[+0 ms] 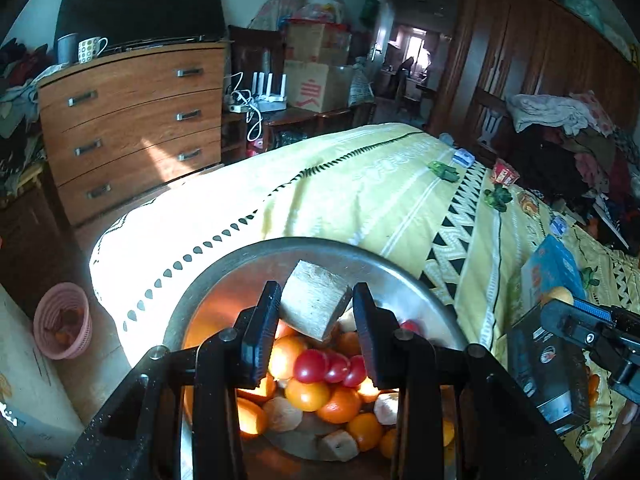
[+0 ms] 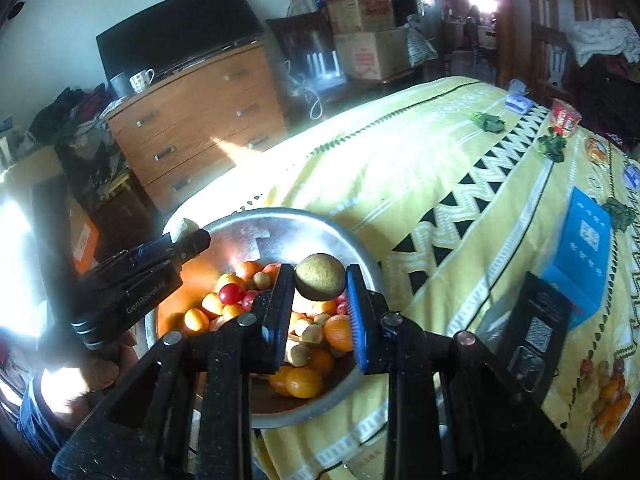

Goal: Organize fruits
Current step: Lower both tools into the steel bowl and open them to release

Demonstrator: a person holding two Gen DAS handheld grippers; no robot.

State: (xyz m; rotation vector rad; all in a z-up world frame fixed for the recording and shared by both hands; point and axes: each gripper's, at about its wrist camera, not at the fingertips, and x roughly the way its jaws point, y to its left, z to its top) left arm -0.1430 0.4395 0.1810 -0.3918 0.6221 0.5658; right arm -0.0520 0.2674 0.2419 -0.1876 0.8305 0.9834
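While both grippers hang tilted down over the metal bowl (image 1: 208, 280) at the near edge of the bed (image 1: 360, 184), each one has something pinched. Left gripper (image 1: 316, 300) has its jaws closed on a pale, chunky cut piece (image 1: 314, 300) with flat sawn-looking faces; it sits crooked between the pads, its long axis slanting from upper left to lower right, one flat end facing up toward the far rim of the bowl. Right gripper (image 2: 320, 284) has its jaws clamped on a small round brownish-green fruit (image 2: 320, 283), pretty much a ball so no real long axis to speak of, held just above the pile. Inside the bowl there's a heap of oranges (image 1: 307, 395), cherry tomatoes (image 1: 310, 366) and more pale chunks (image 1: 339, 445). From the right wrist view, the left gripper pokes in from the left side over the bowl's rim, with the person's hand partly visible underneath it. A blue box (image 2: 582, 252) lies on the bedspread off to the right.
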